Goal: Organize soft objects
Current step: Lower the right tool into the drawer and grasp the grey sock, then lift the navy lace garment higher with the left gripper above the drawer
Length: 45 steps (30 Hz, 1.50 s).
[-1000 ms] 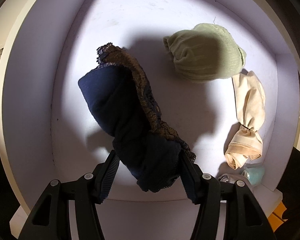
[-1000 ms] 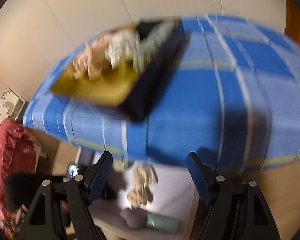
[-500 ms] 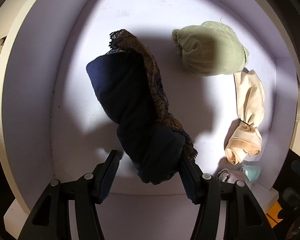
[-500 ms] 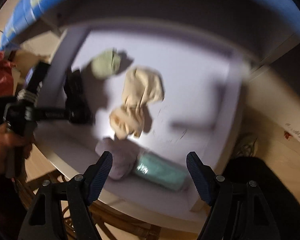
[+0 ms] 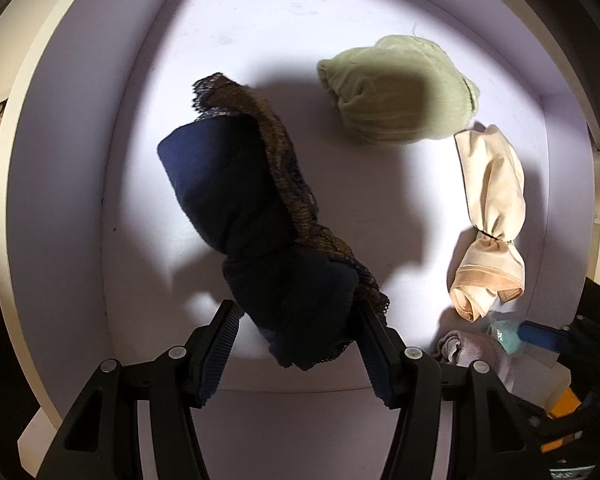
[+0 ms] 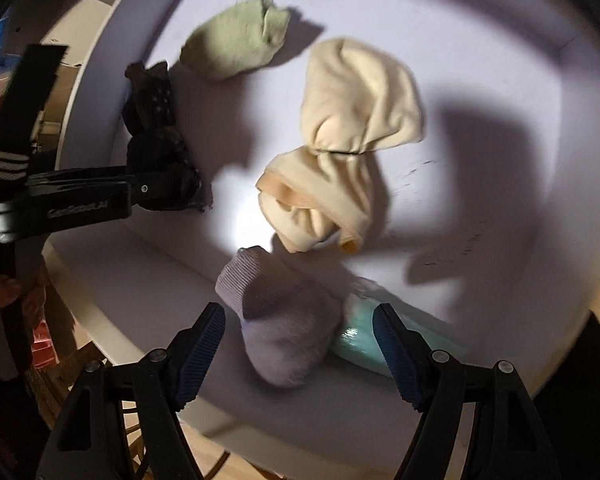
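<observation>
Left gripper (image 5: 296,324) clamps a rolled navy garment with lace trim (image 5: 256,216), hanging it over the white drawer (image 5: 60,184). Right gripper (image 6: 298,336) is wide apart, nothing gripped, jaws either side of a lilac sock roll (image 6: 276,328) near the front wall, teal roll (image 6: 360,344) touching it. Also inside: cream tied bundle (image 6: 340,148) and green sock roll (image 6: 240,44), apart.

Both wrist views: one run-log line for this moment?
left gripper: shut on navy lace garment | right gripper: open over lilac sock | box: green, cream bundles inside
</observation>
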Each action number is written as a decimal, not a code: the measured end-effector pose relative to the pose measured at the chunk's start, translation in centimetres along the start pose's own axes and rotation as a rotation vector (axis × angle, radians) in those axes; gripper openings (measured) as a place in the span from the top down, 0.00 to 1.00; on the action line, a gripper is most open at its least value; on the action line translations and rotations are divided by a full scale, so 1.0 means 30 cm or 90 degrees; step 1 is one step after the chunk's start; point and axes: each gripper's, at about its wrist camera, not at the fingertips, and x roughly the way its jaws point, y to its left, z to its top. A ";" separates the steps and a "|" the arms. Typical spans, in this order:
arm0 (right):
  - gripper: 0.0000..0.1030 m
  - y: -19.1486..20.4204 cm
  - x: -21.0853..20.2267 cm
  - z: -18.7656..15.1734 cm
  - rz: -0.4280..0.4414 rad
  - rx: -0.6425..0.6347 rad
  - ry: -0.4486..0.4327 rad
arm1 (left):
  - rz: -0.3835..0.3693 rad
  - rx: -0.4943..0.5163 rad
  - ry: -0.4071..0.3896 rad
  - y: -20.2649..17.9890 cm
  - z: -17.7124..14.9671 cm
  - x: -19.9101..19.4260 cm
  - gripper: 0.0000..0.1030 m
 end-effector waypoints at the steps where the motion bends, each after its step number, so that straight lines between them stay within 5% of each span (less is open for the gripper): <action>1: 0.27 -0.001 0.017 0.004 -0.001 0.004 0.006 | 0.001 0.003 0.000 -0.002 -0.002 -0.002 0.42; 4: 0.32 -0.003 0.050 0.011 -0.003 0.004 0.019 | 0.004 0.005 0.001 -0.013 0.006 -0.005 0.42; 10: 0.33 -0.068 -0.032 0.014 -0.061 0.055 -0.048 | 0.001 -0.006 -0.003 -0.043 0.038 -0.002 0.42; 13: 0.33 -0.057 -0.058 0.003 -0.040 0.042 -0.060 | -0.004 -0.014 -0.002 -0.028 0.052 -0.021 0.42; 27: 0.33 0.049 0.113 -0.071 -0.062 -0.029 0.014 | -0.011 -0.018 0.015 -0.013 0.051 -0.030 0.42; 30: 0.49 0.031 0.118 -0.070 -0.034 -0.039 0.012 | -0.006 -0.007 0.019 -0.023 0.045 -0.016 0.42; 33: 0.53 0.044 0.120 -0.080 -0.043 -0.044 0.008 | -0.005 0.006 0.013 -0.032 0.038 -0.015 0.62; 37: 0.56 0.005 0.098 -0.092 -0.052 -0.005 -0.007 | -0.005 0.018 -0.006 -0.038 0.035 -0.046 0.72; 45: 0.56 -0.034 0.096 -0.116 -0.049 0.051 -0.016 | -0.029 0.029 -0.082 -0.047 0.024 -0.179 0.72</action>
